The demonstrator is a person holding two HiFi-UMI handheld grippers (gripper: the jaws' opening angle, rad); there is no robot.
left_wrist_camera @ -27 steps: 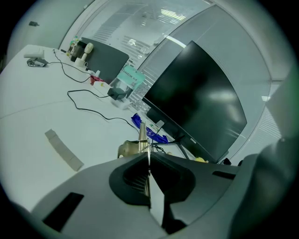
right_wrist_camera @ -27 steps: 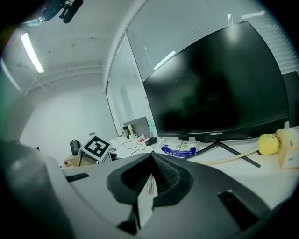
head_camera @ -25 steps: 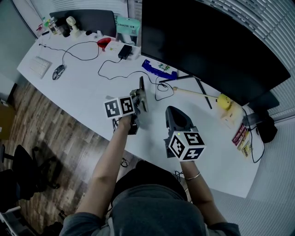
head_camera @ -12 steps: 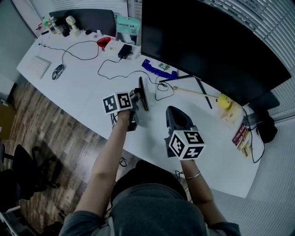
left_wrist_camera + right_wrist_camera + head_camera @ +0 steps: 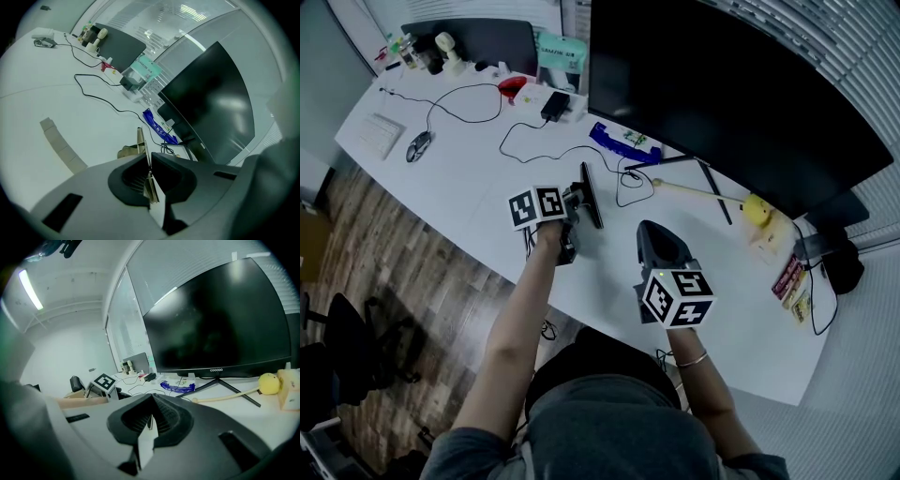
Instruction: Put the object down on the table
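Since a second ago the left gripper (image 5: 578, 199) has edged toward the far edge of the tabletop (image 5: 459, 178); its fingers pinch the thin dark slab (image 5: 592, 193) but are just starting to part. The slab stands on edge mid-tabletop, so the release looks unfinished; the right gripper (image 5: 659, 239) has its fingers closed, empty.

Thin dark flat panel (image 5: 592, 195), upright on edge between the left gripper's (image 5: 577, 201) opening fingers, perhaps just touching the table (image 5: 469, 173)
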